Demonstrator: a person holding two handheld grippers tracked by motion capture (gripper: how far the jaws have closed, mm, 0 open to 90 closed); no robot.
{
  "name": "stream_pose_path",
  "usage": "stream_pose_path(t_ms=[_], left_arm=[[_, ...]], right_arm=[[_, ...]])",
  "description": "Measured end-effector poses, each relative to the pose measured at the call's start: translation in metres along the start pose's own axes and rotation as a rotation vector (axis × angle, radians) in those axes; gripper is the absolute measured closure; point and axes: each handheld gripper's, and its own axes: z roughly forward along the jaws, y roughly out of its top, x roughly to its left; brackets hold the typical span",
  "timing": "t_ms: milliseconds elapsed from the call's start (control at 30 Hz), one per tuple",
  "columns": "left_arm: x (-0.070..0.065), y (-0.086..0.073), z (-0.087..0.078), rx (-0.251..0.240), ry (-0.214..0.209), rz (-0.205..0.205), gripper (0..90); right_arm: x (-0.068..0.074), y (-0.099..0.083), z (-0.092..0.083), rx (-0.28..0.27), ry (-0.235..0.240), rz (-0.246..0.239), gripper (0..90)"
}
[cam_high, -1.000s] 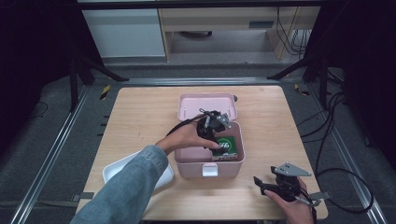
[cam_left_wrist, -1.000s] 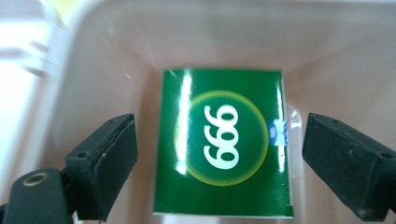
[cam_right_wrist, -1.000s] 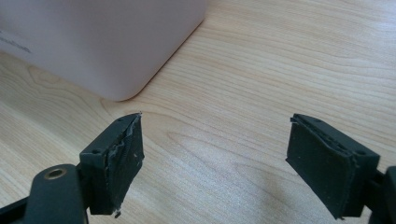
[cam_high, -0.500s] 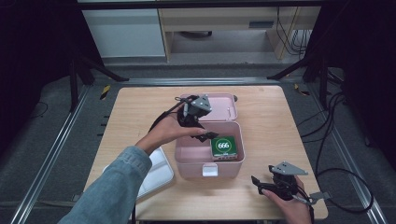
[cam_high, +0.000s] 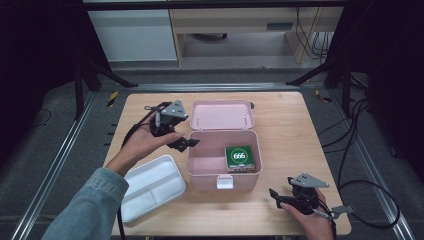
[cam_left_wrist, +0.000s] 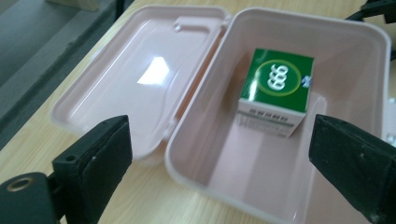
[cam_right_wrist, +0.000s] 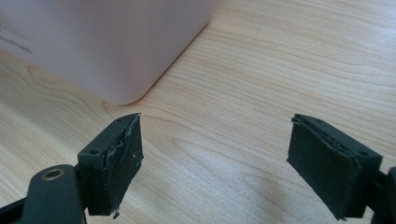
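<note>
The green carton (cam_high: 239, 157) is found standing in the right near corner of the open pink box (cam_high: 199, 168), lid laid flat behind. The left gripper (cam_high: 186, 143) is held beside the box's left rim, jaws spread, empty. The right gripper (cam_high: 276, 196) is parked near the table's front edge (cam_high: 240, 231), jaws apart, empty; open room lies around it.

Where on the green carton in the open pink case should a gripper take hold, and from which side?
From above. The green carton stands in the pink case near its right wall, so grip its two free upright sides just below the top face. The open left gripper probably suits best.
</note>
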Motion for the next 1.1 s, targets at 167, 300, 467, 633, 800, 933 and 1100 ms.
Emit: stream_pose_path(t_ms=[167,300,467,633,800,933,1100], left_arm=[[0.006,-0.032,-0.021,0.026,0.069,-0.059,7.1],[0.008,-0.057,-0.032,0.05,0.101,-0.09,8.0],[0.007,-0.085,-0.036,0.081,0.106,-0.125,8.2],[0.003,-0.108,-0.037,0.098,0.12,-0.155,8.5],[-0.006,-0.124,-0.04,0.151,0.137,-0.129,8.7],[-0.008,-0.13,-0.043,0.147,0.129,-0.134,8.8],[-0.005,-0.136,-0.046,0.139,0.13,-0.154,9.3]], right_arm=[[-0.001,0.0,0.001,0.005,-0.001,0.002,18.1],[0.001,0.0,0.002,0.003,-0.001,0.002,18.2],[0.001,0.0,0.005,0.011,0.004,0.003,18.2],[0.0,0.0,0.005,0.005,0.004,0.009,18.2],[0.0,0.0,0.004,0.003,0.001,0.01,18.2],[-0.003,-0.002,0.004,0.005,0.0,0.022,18.2],[-0.005,-0.002,0.009,0.01,0.006,0.044,18.1]])
